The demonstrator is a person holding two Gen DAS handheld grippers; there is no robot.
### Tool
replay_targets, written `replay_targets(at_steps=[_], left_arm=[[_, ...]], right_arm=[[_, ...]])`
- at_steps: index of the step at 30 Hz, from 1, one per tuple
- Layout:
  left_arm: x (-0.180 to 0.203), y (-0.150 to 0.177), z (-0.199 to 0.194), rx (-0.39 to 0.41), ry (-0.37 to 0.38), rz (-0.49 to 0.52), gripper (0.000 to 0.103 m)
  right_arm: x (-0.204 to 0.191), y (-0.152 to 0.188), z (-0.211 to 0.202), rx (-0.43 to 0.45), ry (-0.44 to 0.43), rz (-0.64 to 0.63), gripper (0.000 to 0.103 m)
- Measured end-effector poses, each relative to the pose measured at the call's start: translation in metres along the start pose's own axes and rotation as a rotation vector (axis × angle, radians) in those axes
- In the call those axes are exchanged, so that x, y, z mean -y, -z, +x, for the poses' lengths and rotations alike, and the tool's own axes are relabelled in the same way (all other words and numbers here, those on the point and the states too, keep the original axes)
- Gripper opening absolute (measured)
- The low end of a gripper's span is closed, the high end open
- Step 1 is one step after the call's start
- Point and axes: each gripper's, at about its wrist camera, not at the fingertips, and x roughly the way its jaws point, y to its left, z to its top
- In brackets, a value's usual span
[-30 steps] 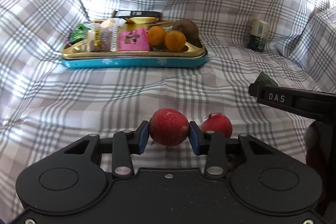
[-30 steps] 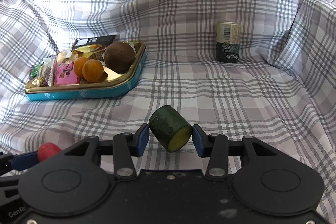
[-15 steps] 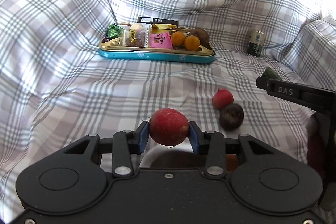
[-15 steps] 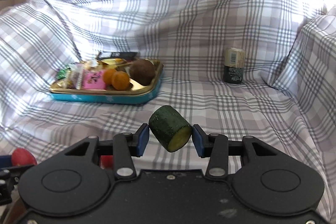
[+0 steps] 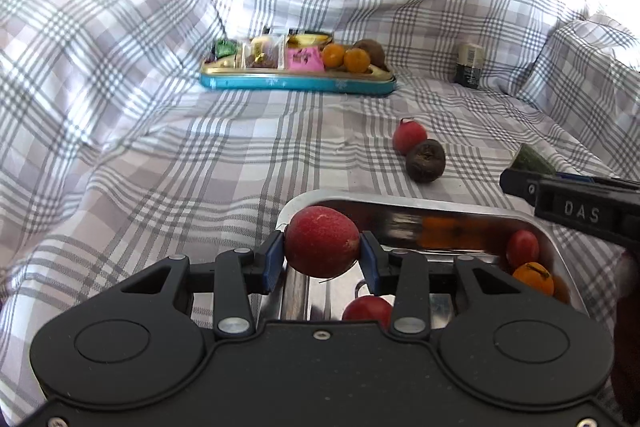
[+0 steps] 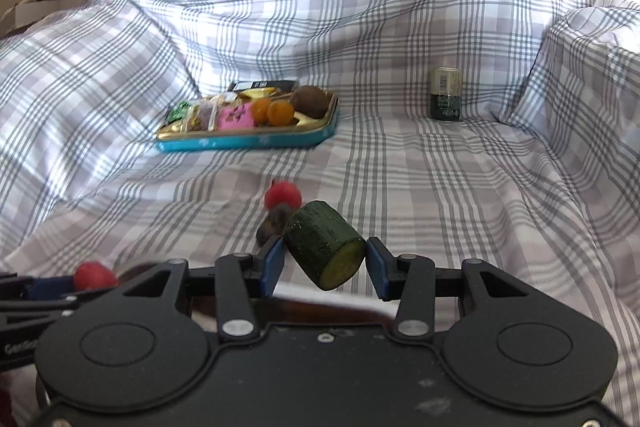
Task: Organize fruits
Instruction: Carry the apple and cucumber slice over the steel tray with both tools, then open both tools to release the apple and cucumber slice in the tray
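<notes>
The left hand-held gripper (image 5: 322, 257) is clenched on a red round fruit (image 5: 321, 241), both blue pads pressing its sides. Directly beneath and just ahead of it sits a metal tray (image 5: 404, 203) holding a small red fruit (image 5: 522, 247), an orange fruit (image 5: 533, 278) and another red fruit (image 5: 367, 311) partly hidden behind the gripper's body. Beyond the tray's far rim, on the plaid sheet (image 5: 160, 147), a red radish-like fruit (image 5: 409, 135) and a dark wrinkled fruit (image 5: 425, 160) lie touching each other. To the right of the left hand-held gripper, the other tool reaches in from the frame edge.

The right hand-held gripper (image 6: 324, 259) is grasping a cut piece of green cucumber (image 6: 323, 247), tilted so that its pale cut face points down and toward the camera. Just past its left pad the same red and dark fruits appear, blurred. Farther off to the left ahead lies a blue-sided tin tray (image 6: 248, 143) with wrapped snacks (image 6: 234, 117), two small oranges (image 6: 274, 111) and a brown round fruit (image 6: 310, 101). Far ahead to the right a dark can (image 6: 445, 93) stands upright against the draped sheet.
</notes>
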Motion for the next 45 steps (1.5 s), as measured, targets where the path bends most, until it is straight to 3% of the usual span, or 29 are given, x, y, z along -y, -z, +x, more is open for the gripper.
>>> replay_targets(at_steps=[9, 12, 21, 31, 45], left_arm=[[0.004, 0.007, -0.001, 0.030, -0.004, 0.028, 0.049], [0.001, 0.006, 0.002, 0.019, -0.008, 0.008, 0.049], [0.004, 0.008, 0.004, 0.005, -0.019, 0.027, 0.049], [0.005, 0.008, 0.005, -0.003, -0.025, 0.035, 0.050], [0.005, 0.009, 0.002, 0.000, -0.045, 0.029, 0.050]], right_arm=[[-0.011, 0.026, -0.025, 0.025, 0.005, -0.030, 0.046], [-0.020, 0.030, -0.025, 0.050, 0.034, -0.090, 0.046], [-0.036, 0.035, -0.019, 0.040, 0.000, -0.176, 0.046], [-0.030, 0.033, -0.013, -0.007, -0.005, -0.127, 0.047], [-0.029, 0.033, -0.019, 0.013, 0.016, -0.110, 0.046]])
